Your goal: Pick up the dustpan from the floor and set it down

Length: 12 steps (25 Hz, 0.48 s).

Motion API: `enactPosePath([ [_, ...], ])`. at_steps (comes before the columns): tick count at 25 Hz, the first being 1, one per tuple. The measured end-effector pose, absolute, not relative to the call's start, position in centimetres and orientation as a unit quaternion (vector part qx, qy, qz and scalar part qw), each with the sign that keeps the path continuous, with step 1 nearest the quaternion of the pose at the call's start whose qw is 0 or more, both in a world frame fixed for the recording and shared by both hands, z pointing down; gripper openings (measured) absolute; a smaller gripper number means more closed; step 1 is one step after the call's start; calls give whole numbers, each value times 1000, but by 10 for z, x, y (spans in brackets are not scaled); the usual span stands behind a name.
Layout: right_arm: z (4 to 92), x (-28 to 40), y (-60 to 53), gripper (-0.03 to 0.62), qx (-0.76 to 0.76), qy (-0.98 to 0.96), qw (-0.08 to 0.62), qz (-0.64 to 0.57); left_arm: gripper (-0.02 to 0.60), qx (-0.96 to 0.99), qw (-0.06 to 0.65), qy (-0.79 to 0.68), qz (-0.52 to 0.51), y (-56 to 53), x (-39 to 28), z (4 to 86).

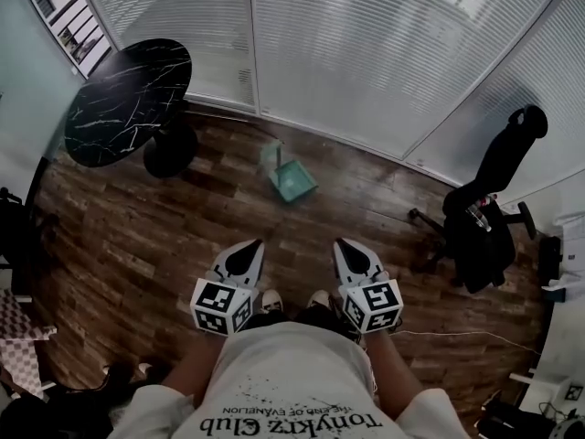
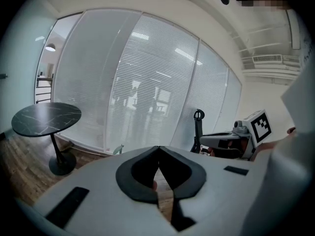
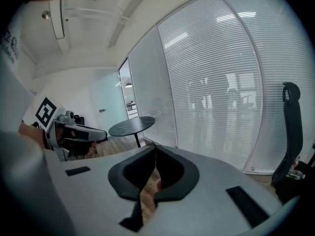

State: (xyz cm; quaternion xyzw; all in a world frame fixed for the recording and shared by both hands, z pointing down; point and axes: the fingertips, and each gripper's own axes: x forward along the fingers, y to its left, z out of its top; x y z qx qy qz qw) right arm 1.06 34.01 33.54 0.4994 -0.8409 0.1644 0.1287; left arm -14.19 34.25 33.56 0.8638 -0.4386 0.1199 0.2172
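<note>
A teal dustpan (image 1: 291,177) lies on the wooden floor near the glass wall, its handle pointing toward the blinds. In the left gripper view only its handle tip (image 2: 118,150) peeks over the jaws. My left gripper (image 1: 249,249) and right gripper (image 1: 351,251) are held side by side in front of the person's body, well short of the dustpan. Both are shut with nothing between the tips. The left gripper (image 2: 158,147) has its jaws meeting at the tips, and so does the right gripper (image 3: 155,147).
A round black marble-top table (image 1: 128,101) on a pedestal stands at the left. A black office chair (image 1: 489,208) stands at the right by the glass wall (image 1: 384,53). A white cable (image 1: 457,334) runs over the floor at the right. Shelves (image 1: 75,21) sit at the far left.
</note>
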Motion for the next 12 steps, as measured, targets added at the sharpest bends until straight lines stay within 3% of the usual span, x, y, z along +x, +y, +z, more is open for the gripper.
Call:
enactPosePath([
  [12, 339, 20, 286, 25, 512, -833, 134, 162, 23, 862, 233, -433, 127, 293, -150, 353],
])
